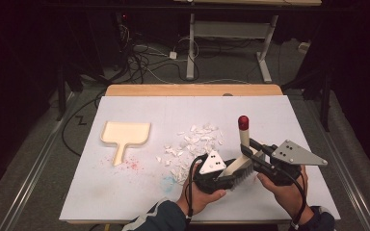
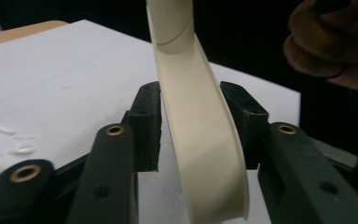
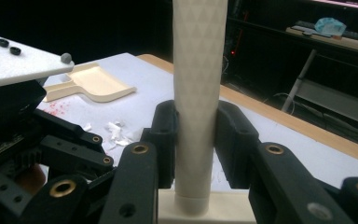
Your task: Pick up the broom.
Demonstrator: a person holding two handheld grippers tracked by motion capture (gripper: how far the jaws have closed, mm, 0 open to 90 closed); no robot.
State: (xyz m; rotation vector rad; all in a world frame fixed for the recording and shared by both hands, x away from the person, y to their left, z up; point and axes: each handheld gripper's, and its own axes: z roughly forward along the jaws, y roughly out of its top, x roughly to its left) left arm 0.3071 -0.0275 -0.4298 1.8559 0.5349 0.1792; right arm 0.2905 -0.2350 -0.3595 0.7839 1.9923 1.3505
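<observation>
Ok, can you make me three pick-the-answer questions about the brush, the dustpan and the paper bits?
1. Where is the dustpan?
A. left of the paper bits
B. right of them
C. on the floor

2. What colour is the brush handle's tip?
A. blue
B. red
C. green

3. How is the brush held?
A. lying loose
B. by one hand-held gripper
C. by both

Answers:
1. A, it lies left of the scraps on the table.
2. B, the knob is red.
3. C, the left hand-held gripper and right hand-held gripper both clamp it.
</observation>
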